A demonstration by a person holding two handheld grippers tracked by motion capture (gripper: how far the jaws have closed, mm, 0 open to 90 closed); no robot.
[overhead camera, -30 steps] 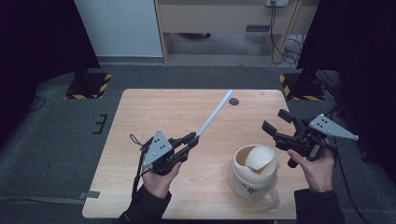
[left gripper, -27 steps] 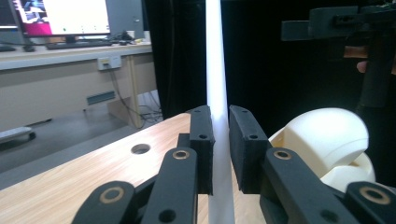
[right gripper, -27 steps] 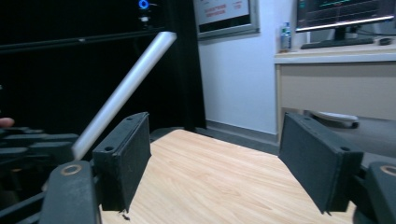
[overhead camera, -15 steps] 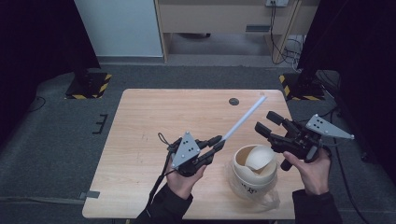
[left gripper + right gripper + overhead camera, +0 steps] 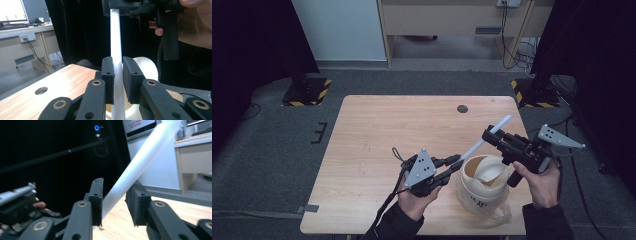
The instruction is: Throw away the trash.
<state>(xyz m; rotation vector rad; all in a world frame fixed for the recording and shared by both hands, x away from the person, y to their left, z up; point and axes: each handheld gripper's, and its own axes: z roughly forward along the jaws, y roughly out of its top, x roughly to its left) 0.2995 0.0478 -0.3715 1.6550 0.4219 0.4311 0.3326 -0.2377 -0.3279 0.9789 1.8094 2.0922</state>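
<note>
**White tube held between two grippers above a cup**

Over the near right part of the wooden table (image 5: 377, 140), the high view shows the left gripper (image 5: 455, 161) clamped on the lower end of a white tube (image 5: 492, 132), which slants up and away to the right. The right gripper (image 5: 488, 134) meets the tube near its upper end; its jaws have just been closing with the tube between them. A cream paper cup (image 5: 482, 187) stands on the table just below and between the two grippers, its rim crumpled inward. A small dark hole (image 5: 462, 108) marks the table's far side.

Left gripper view: the left gripper (image 5: 118, 72) has its jaws pressed together on the white tube (image 5: 116, 37), which rises straight up to the right gripper (image 5: 130, 7) at the top edge. The cup's (image 5: 147, 67) pale rim lies behind the jaws.

Right gripper view: the right gripper's (image 5: 113, 202) jaws flank the white tube (image 5: 140, 162), which runs diagonally to the upper right. The left-hand pad touches the tube; a narrow gap remains at the other pad, so the jaws stand apart around it. The left gripper (image 5: 17, 200) shows at lower left.
</note>
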